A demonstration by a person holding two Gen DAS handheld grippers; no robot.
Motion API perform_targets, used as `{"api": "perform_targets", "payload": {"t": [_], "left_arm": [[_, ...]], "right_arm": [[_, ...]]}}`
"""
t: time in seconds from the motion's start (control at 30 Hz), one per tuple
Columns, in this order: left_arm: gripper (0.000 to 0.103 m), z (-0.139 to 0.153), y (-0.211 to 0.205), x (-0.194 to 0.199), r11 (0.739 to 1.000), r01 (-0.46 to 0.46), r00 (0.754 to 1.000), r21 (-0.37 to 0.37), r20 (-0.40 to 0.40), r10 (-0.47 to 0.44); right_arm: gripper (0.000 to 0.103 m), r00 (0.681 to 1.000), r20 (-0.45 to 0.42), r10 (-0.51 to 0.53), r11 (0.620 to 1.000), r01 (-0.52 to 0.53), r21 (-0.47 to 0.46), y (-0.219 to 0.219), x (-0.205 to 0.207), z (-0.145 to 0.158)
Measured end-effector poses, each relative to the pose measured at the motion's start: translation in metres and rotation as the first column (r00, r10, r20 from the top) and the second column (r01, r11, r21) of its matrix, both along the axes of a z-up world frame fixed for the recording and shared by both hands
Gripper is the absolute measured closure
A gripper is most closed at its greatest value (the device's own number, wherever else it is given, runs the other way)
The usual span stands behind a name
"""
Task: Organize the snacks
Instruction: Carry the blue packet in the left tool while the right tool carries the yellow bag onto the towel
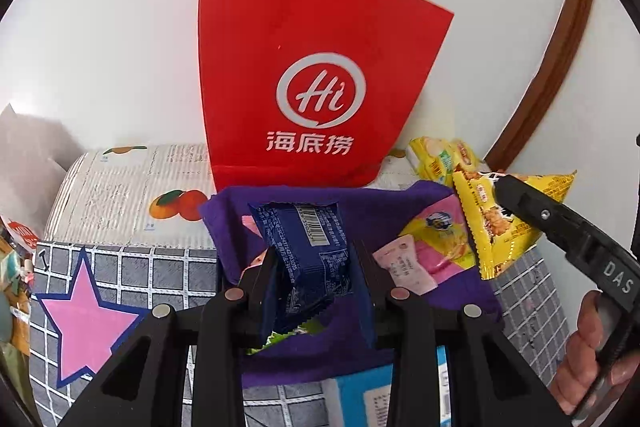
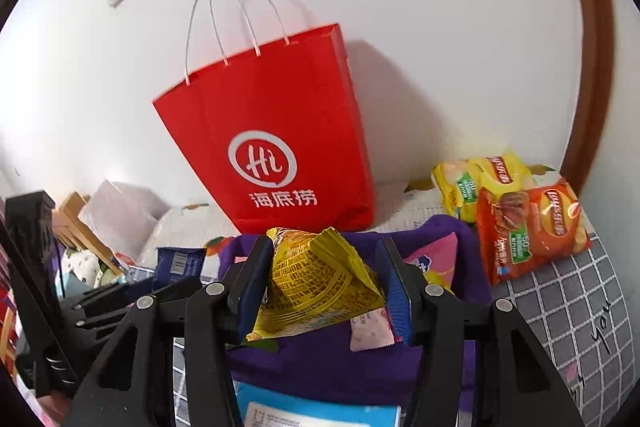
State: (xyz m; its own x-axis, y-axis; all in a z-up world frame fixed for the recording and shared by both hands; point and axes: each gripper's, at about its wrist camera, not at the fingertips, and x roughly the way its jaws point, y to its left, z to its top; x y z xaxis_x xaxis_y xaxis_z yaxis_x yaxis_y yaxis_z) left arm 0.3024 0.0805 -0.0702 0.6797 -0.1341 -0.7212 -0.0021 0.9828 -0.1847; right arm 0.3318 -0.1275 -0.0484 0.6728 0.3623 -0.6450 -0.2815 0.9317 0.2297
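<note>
The left gripper (image 1: pixel 316 267) has its black fingers pressed tight on a dark blue crinkled foil snack packet (image 1: pixel 310 247), whose white barcode label and fine white print face the camera; the packet hangs above a purple felt-like cloth bin (image 1: pixel 400 203). The right gripper (image 2: pixel 324 287) grips a yellow foil snack packet (image 2: pixel 320 283) across its pinched, serrated top, fingers partway apart and blue-padded, the packet's back covered in dense red print too small to read. In the left wrist view that gripper's handle reads "DAS", with a person's hand (image 1: pixel 588 347) around it. Inside the purple bin lie a pink-and-yellow pouch (image 1: pixel 440 231) and a pale pink sachet (image 1: pixel 408 263). Behind the bin stands a glossy red paper bag (image 2: pixel 276 131) with white twisted cord handles, a white ringed "Hi" logo and the characters 海底捞, leaning at a white wall. To its right lie a yellow chip bag (image 2: pixel 484 183) and an orange-red chip bag (image 2: pixel 532 231), both shiny with round Lay's-style badges. The surface wears a grey grid-patterned cloth (image 1: pixel 132 267) bearing a pink star (image 1: pixel 84 323) outlined in navy.
</note>
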Motion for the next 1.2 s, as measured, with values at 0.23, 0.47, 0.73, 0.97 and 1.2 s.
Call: {"api": "perform_targets", "payload": {"t": [0.23,0.47,0.73,0.97,1.2], "left_arm": [[0.072,-0.021,0.014,0.016,0.999,-0.028,0.997,-0.021,-0.073,0.026],[0.072,-0.038,0.014,0.026,0.998,-0.019,0.992,-0.052,-0.127,0.012],[0.072,-0.036,0.020,0.025,0.997,-0.028,0.992,-0.067,-0.122,0.020],[0.072,-0.030,0.025,0.021,0.997,-0.027,0.994,-0.070,-0.108,0.020],[0.072,-0.030,0.028,0.022,0.997,-0.037,0.993,-0.074,-0.115,0.028]], "right_arm": [[0.050,0.995,-0.103,0.005,1.000,-0.008,-0.030,0.000,0.025,-0.035],[0.050,0.987,-0.161,-0.007,0.995,-0.009,-0.103,-0.006,0.035,-0.053],[0.050,0.968,-0.249,0.024,0.970,-0.082,-0.227,0.012,0.040,-0.079],[0.050,0.943,-0.318,0.103,0.956,-0.182,-0.230,0.035,0.035,-0.094],[0.050,0.937,-0.340,0.081,0.933,-0.191,-0.304,0.038,0.035,-0.106]]}}
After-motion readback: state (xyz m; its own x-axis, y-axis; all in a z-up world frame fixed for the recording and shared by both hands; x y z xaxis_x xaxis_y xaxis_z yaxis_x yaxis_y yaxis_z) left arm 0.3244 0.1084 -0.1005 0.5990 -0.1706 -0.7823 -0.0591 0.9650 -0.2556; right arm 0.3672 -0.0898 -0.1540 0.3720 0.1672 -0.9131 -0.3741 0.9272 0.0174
